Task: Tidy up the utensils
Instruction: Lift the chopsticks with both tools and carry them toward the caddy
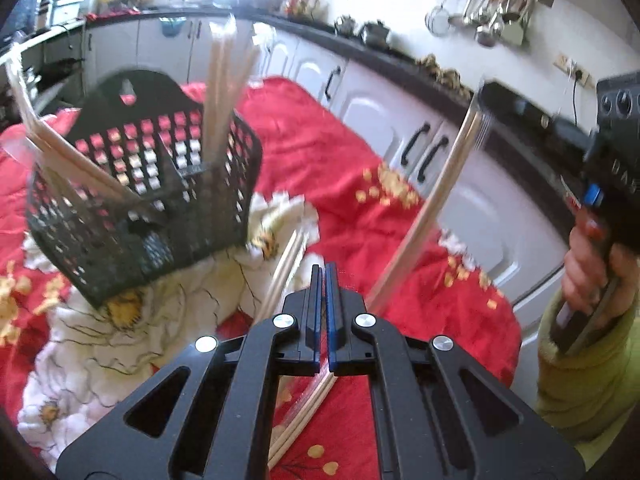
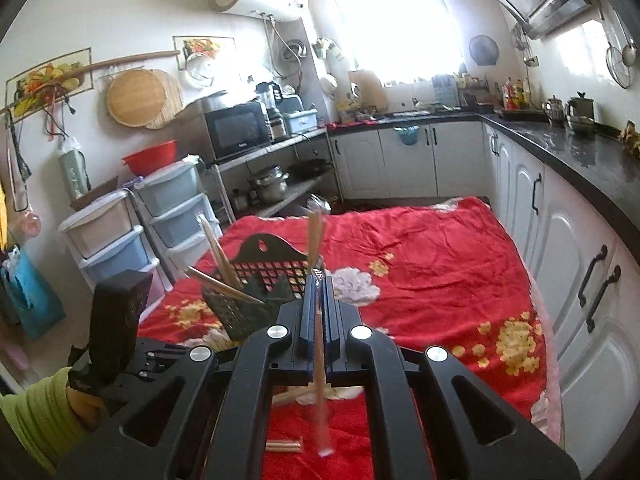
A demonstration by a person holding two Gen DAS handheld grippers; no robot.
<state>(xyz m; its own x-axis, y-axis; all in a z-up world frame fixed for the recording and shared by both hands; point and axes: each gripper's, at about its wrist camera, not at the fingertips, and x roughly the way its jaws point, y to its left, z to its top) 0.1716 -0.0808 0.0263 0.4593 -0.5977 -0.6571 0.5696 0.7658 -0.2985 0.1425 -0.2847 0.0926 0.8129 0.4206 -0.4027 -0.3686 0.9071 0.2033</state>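
A black perforated utensil basket (image 1: 160, 200) (image 2: 248, 300) stands on the red floral cloth (image 1: 328, 152). Wrapped chopstick packs (image 1: 224, 80) (image 2: 216, 248) stick up out of it. My left gripper (image 1: 323, 270) is shut just right of and nearer than the basket; I see nothing clearly pinched in it. More wrapped chopsticks (image 1: 308, 412) lie on the cloth under it. My right gripper (image 2: 319, 280) is shut on a wrapped chopstick pair (image 2: 318, 344) (image 1: 420, 220), held roughly upright above the cloth. From the left wrist view that gripper (image 1: 496, 98) comes in from the right.
Loose chopstick packs (image 2: 284, 446) lie on the cloth near the front. White cabinets (image 2: 560, 248) under a dark counter (image 2: 580, 152) run along the right side. Plastic drawer units (image 2: 120, 240) stand at the left. A green sleeve (image 1: 592, 380) shows behind the right gripper.
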